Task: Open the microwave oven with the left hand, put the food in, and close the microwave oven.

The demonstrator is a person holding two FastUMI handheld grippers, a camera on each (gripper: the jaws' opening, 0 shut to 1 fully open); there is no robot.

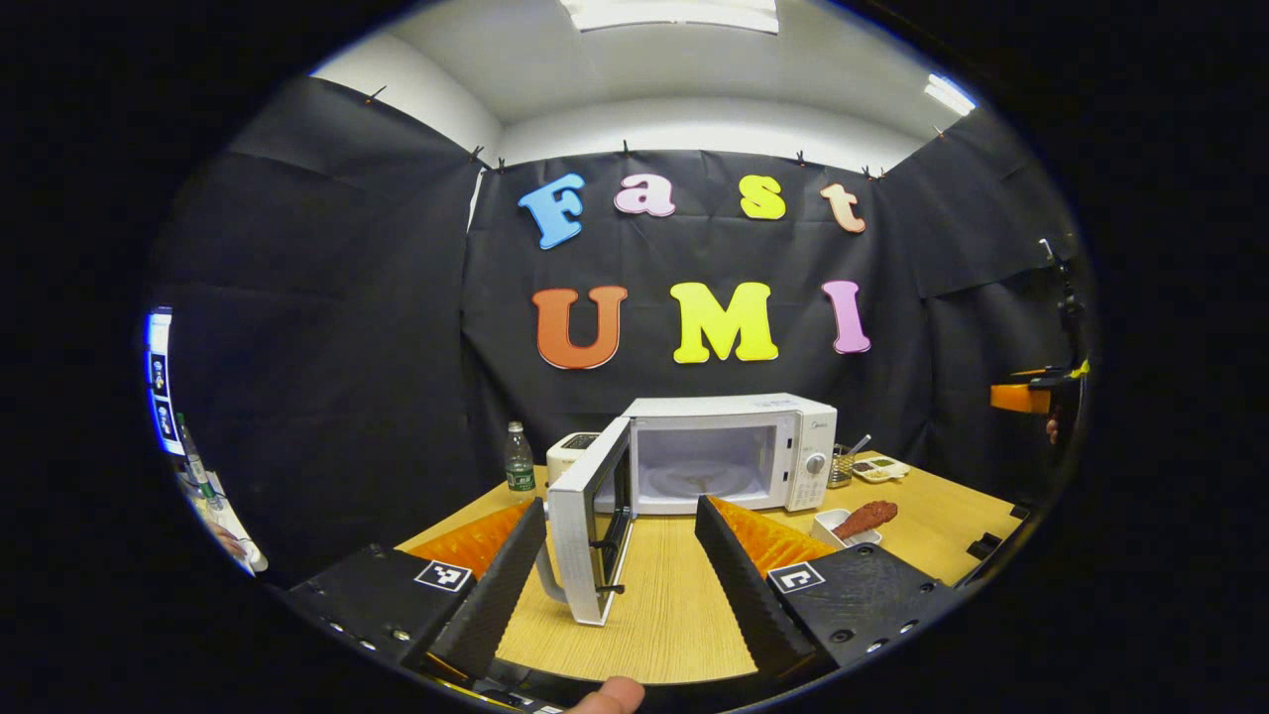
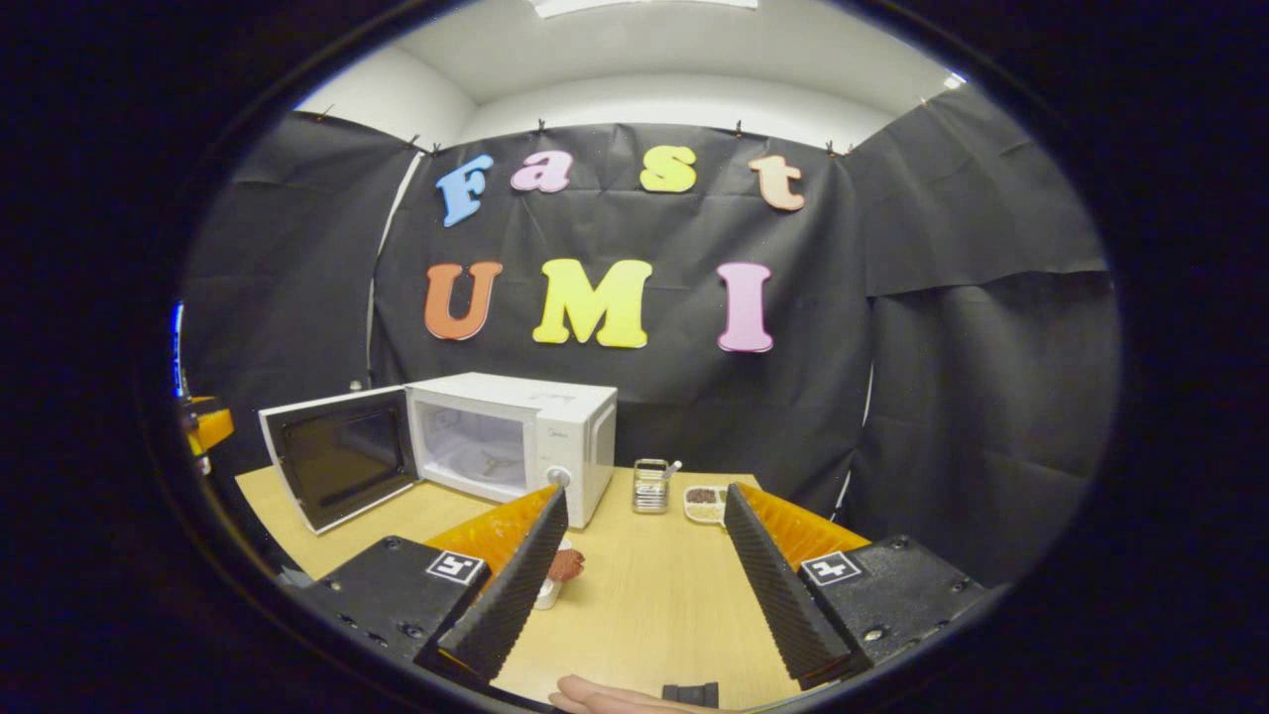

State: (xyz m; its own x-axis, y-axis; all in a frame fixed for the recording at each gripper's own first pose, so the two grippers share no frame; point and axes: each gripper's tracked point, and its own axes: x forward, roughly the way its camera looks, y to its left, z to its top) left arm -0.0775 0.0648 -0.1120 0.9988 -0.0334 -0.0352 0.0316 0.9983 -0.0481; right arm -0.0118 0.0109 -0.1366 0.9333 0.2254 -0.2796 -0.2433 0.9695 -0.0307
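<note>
Microwave [image 1: 734, 451] door [image 1: 590, 516] open between spread tongs [image 1: 620, 575].

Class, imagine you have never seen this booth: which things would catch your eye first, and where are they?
First the white microwave at the back of the wooden table, its door swung wide open and the cavity empty. Next the reddish-brown food in a small white cup on the table, right of the microwave. Both grippers, left gripper and right gripper, are open and holding nothing.

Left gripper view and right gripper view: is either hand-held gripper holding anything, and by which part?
Nothing is held. The left hand-held gripper is open near the open microwave door; the right hand-held gripper is open, the food untouched beside it.
</note>
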